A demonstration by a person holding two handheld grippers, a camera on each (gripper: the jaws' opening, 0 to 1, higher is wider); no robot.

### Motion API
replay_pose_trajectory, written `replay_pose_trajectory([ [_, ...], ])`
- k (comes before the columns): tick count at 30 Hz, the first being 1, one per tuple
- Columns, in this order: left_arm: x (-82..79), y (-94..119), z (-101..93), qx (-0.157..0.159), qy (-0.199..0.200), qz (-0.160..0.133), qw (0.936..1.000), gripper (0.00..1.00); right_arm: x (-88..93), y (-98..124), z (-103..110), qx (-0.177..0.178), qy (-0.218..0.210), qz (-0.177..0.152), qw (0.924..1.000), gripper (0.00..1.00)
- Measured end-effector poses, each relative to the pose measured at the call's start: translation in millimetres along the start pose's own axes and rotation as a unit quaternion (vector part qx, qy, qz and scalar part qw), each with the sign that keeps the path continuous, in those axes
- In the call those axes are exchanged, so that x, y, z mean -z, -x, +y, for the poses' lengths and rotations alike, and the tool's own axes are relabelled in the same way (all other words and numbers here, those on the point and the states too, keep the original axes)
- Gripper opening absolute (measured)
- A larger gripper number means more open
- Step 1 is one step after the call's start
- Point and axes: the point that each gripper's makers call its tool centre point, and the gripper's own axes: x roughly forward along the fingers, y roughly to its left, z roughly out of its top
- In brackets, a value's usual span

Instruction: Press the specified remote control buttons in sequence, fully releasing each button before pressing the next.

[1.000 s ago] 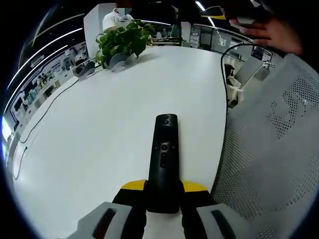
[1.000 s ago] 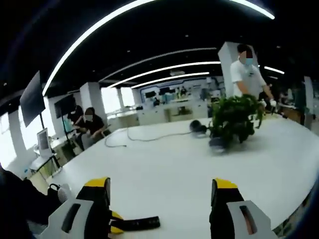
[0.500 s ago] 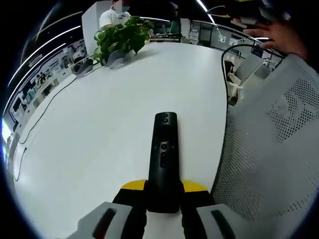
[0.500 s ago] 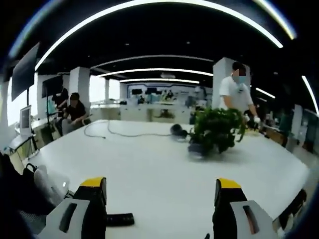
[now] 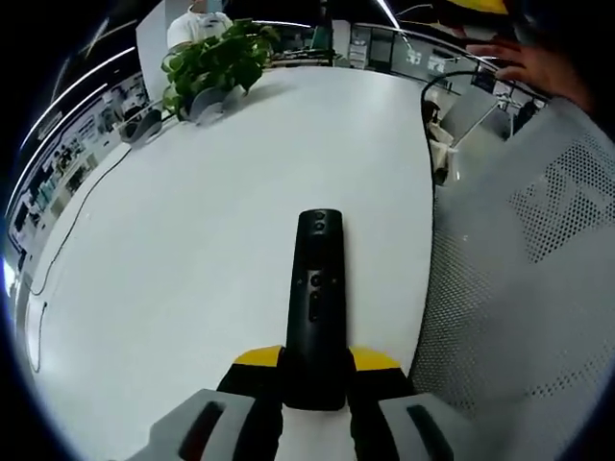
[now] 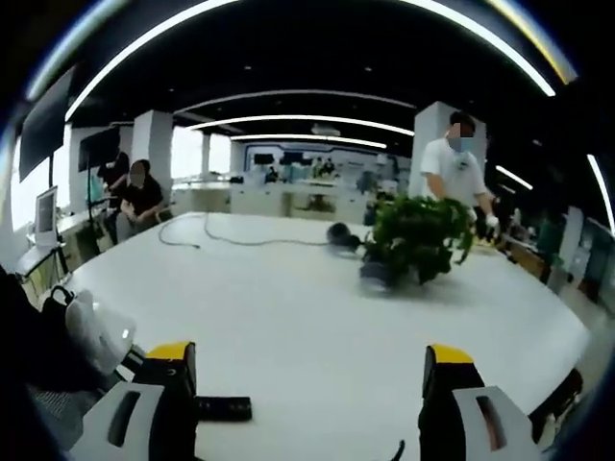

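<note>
Your left gripper is clamped on the near end of the black remote, which points away over the white table with its buttons facing up. Your right gripper hangs above the table with its jaws wide apart and nothing between them, the remote's tip showing just past its left jaw. To press well, hold the remote level, bring one right fingertip squarely onto a single button, then lift fully clear before the next.

No text, brand, number or sign can be read anywhere: the button markings on the remote control are too small, and the far wall displays are blurred.
</note>
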Motion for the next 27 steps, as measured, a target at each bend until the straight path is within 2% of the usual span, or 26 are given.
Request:
replay_pose_trajectory([
  [6, 3.2, 2, 11.5, 0.008, -0.014, 0.017, 0.9997, 0.25, 1.9, 0, 0, 0.001, 0.000, 0.005, 1.0000, 0.96],
  [10, 6.8, 4, 25.9, 0.009, -0.013, 0.028, 0.9995, 0.25, 5.1, 1, -4, 0.013, 0.011, 0.013, 0.9998, 0.90],
  [22, 9.6, 5, 62.2, 0.010, -0.015, 0.055, 0.9984, 0.25, 14.3, 0, -6, 0.016, 0.015, 0.038, 0.9990, 0.85],
  [27, 7.8, 4, 69.8, 0.025, -0.033, 0.068, 0.9969, 0.24, 15.7, 0, -7, 0.018, 0.016, 0.042, 0.9988, 0.84],
])
